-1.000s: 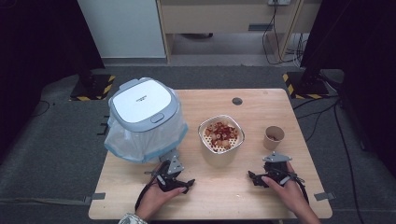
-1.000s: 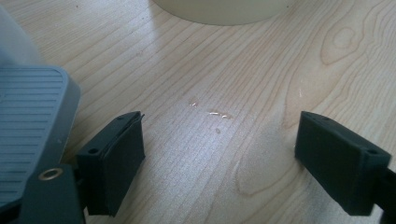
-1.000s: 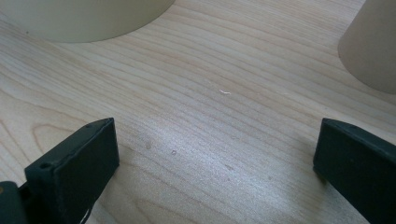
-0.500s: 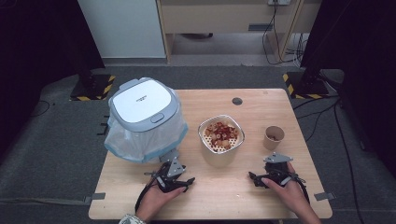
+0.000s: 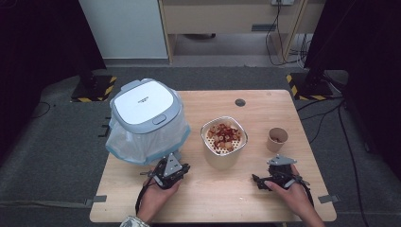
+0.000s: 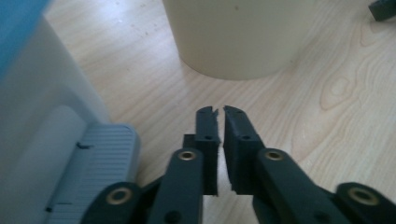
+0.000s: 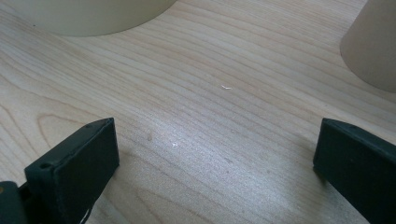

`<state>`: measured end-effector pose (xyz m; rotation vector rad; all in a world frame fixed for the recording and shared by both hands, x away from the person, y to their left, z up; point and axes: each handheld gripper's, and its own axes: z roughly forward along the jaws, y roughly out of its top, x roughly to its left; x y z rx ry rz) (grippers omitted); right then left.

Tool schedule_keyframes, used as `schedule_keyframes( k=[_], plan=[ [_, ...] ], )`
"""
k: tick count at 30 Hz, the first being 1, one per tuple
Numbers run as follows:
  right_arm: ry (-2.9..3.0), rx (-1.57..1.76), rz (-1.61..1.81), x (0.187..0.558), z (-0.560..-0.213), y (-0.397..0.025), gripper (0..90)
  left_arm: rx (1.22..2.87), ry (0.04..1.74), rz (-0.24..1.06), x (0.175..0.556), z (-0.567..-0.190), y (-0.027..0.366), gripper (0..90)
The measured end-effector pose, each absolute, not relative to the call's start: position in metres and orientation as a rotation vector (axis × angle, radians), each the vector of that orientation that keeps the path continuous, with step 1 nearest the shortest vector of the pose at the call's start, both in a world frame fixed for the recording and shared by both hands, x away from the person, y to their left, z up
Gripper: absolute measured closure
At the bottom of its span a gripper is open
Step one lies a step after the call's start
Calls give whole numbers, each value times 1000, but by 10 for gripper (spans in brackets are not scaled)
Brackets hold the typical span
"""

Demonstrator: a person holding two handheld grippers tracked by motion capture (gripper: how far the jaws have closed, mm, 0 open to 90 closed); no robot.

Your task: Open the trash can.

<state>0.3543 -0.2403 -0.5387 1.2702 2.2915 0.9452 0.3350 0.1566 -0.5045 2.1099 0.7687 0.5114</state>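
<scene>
1. Cream-coloured bowl full of reddish and pale food pieces sits mid-desk, between the two hands and a little farther from the person.
2. Left hand-held gripper rests on the wood just in front of the bin with its white lid and plastic liner; its jaws are clenched together with nothing between them, and the bowl's wall lies straight ahead of them, close by.
3. Right hand-held gripper rests near the desk's front right, jaws spread wide and empty; the bowl lies ahead to its left, and the small paper cup ahead to its right.
4. Judging by the gaps, the left one is slightly nearer the bowl and the right one nearer the cup; the round bowl offers no long axis to line up with.
</scene>
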Motion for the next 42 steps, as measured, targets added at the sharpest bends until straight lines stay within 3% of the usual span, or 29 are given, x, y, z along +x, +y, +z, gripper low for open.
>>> schedule_keyframes(
  k=[8,30,42],
  plan=[
    [2295,1266,946,354,-539,-241,6,2081,804,556,343,-498,162,895],
    [2296,1257,946,354,-539,-241,6,2080,1000,627,361,-508,189,896],
    [2293,1258,946,354,-539,-241,6,2068,1022,624,361,-515,189,895]
  ],
)
